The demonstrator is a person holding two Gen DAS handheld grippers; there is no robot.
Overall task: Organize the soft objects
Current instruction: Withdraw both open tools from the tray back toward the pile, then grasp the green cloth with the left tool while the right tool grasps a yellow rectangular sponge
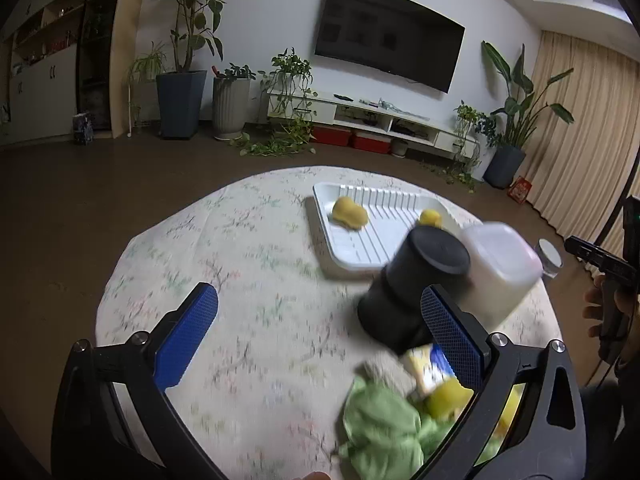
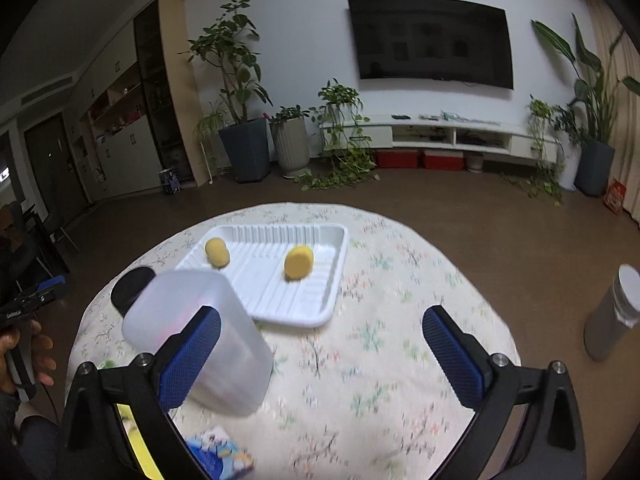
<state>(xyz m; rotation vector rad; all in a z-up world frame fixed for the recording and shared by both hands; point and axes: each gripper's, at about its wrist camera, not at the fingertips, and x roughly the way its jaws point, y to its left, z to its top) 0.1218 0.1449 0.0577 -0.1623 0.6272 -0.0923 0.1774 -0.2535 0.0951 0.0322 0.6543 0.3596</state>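
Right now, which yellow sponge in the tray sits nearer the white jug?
The left yellow sponge, by the white tray's far-left corner; the right sponge sits mid-tray, farther from the jug.

Green cloth (image 1: 380,428) blurred, partly behind hand-held gripper (image 1: 320,320).

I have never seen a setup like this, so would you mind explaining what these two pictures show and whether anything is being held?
There is no robot here: a person holds a two-finger claw in each hand, and each claw carries a wide-angle camera looking forward along its blue fingers. One picture comes from the left claw, the other from the right claw. Both are open and hold nothing.

Below them is a round table with a floral cloth. On it lies a white tray with two yellow sponges in it, one and another. Nearer stand a black container and a cloudy plastic jar. In the left view a green cloth lies bunched at the near edge.
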